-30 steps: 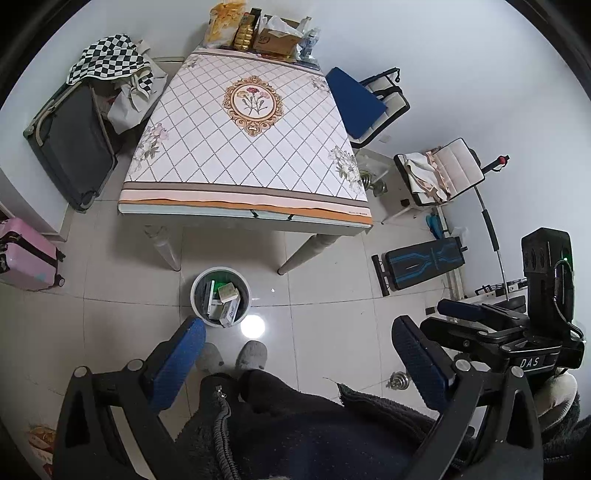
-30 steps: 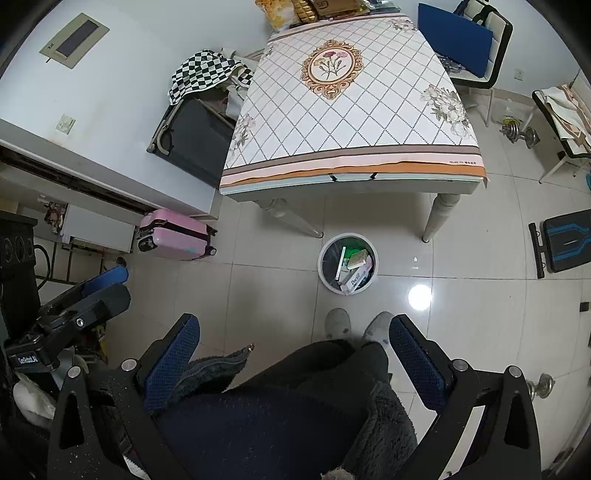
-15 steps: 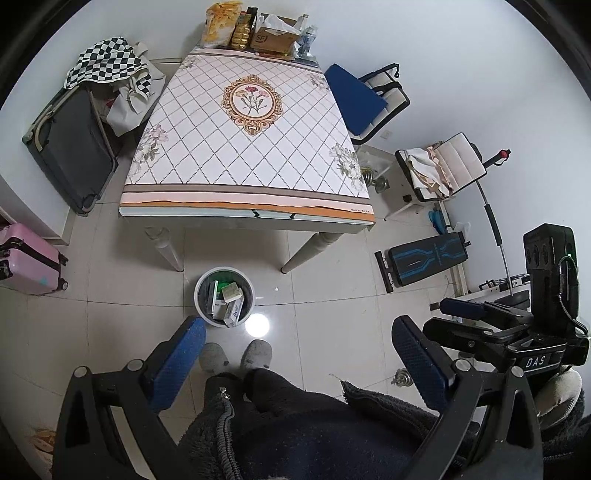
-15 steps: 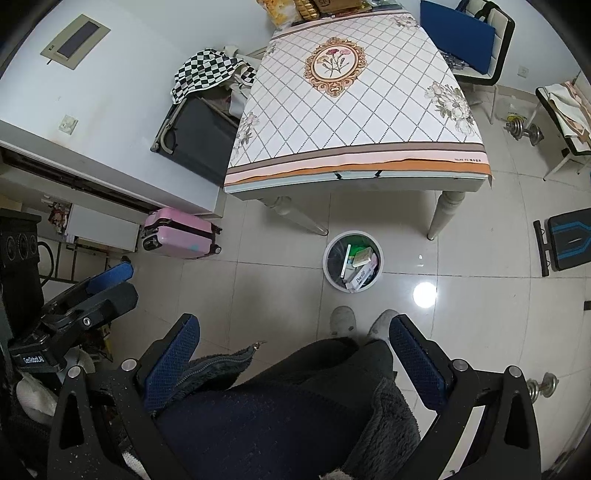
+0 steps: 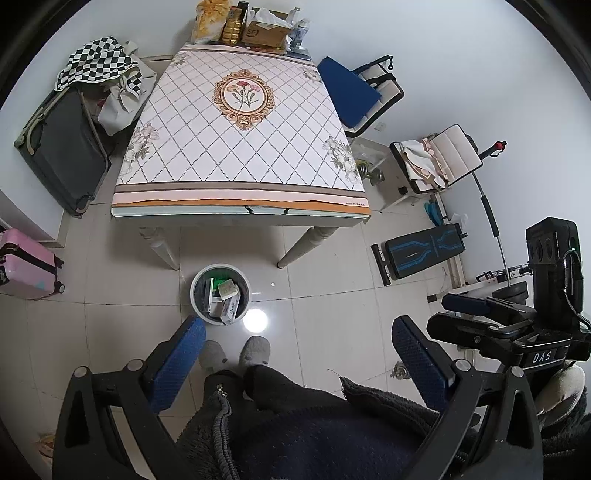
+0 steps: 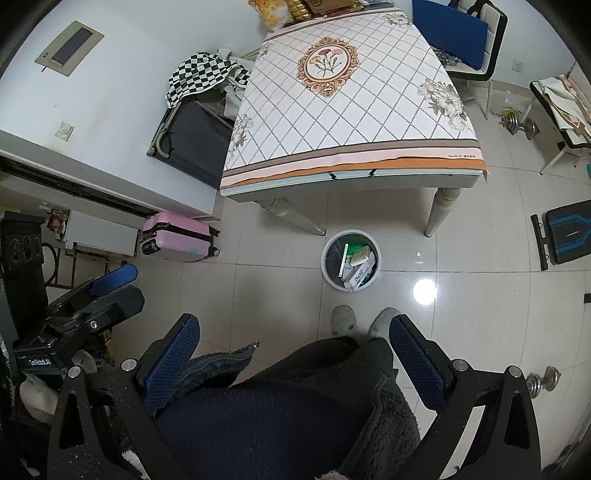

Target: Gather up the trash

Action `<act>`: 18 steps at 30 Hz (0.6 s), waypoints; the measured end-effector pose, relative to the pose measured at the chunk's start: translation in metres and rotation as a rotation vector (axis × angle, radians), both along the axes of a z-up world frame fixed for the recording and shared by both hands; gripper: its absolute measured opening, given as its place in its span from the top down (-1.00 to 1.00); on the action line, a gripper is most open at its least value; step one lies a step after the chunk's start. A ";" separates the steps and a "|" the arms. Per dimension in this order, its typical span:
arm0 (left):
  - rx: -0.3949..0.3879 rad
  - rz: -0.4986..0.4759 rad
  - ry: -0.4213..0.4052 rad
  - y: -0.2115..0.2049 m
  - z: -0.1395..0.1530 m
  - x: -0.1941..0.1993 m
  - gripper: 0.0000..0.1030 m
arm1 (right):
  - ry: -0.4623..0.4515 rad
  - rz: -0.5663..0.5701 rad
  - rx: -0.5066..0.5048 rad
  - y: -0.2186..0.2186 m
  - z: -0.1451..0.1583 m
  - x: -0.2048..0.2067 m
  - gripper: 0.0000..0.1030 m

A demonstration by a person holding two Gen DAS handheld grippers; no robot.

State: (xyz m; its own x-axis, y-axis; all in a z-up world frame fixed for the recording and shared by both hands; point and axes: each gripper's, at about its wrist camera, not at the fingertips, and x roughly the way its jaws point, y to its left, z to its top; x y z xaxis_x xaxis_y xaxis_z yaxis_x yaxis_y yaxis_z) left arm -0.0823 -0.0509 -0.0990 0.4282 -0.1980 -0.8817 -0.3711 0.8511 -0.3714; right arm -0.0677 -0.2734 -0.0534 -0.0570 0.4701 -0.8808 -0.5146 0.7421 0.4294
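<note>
Both cameras have drifted slightly back, so the round white waste bin (image 5: pixel 220 294) sits a little farther up the floor than before. Left gripper (image 5: pixel 297 360) and right gripper (image 6: pixel 295 360) hang wide and empty above the person's lap, probably resting. Boxes in the bin stand on end, long axes pointing upward.

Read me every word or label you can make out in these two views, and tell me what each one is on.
"DAS": plate on the right gripper.
"SF": cardboard box at the table's far end.
"Doctor", roughly: white carton in the trash bin.
Too small to read: left gripper plate label, tablecloth edge print.
</note>
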 end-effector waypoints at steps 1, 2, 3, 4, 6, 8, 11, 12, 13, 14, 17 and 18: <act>-0.002 0.002 -0.001 0.000 0.000 0.000 -1.00 | 0.002 -0.002 0.001 0.000 0.000 0.000 -1.00; -0.002 0.002 -0.001 0.000 0.000 0.000 -1.00 | 0.003 -0.003 0.001 0.000 0.000 0.000 -1.00; -0.004 0.003 -0.001 -0.001 0.001 -0.001 -1.00 | 0.003 -0.003 0.001 0.000 0.001 0.000 -1.00; -0.004 0.000 0.000 0.000 0.000 0.000 -1.00 | 0.004 -0.002 0.002 0.000 0.001 0.000 -1.00; -0.006 0.000 0.000 -0.001 0.000 0.000 -1.00 | 0.005 0.001 0.000 0.001 0.001 -0.001 -1.00; -0.011 0.004 0.001 -0.001 -0.001 0.001 -1.00 | 0.007 0.003 0.001 0.002 0.001 -0.001 -1.00; -0.013 0.006 0.001 -0.001 -0.002 0.001 -1.00 | 0.004 0.002 -0.001 0.003 0.003 -0.001 -1.00; -0.013 0.008 0.001 -0.001 -0.002 0.001 -1.00 | 0.004 0.003 -0.001 0.003 0.003 -0.001 -1.00; -0.013 0.009 0.001 -0.001 -0.002 0.002 -1.00 | 0.005 0.002 -0.001 0.003 0.003 -0.001 -1.00; -0.013 0.009 0.001 -0.001 -0.002 0.001 -1.00 | 0.004 0.005 -0.001 0.004 0.003 -0.001 -1.00; -0.013 0.013 0.001 -0.001 -0.002 0.001 -1.00 | 0.007 0.008 0.001 0.006 0.004 -0.001 -1.00; -0.012 0.015 0.001 -0.001 -0.002 0.001 -1.00 | 0.008 0.008 0.001 0.007 0.004 -0.001 -1.00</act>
State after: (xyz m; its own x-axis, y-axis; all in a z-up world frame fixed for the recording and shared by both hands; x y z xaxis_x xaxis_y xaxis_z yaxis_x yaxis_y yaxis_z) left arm -0.0811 -0.0520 -0.1010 0.4302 -0.2018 -0.8799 -0.3842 0.8411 -0.3808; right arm -0.0688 -0.2665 -0.0498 -0.0677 0.4702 -0.8799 -0.5169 0.7378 0.4341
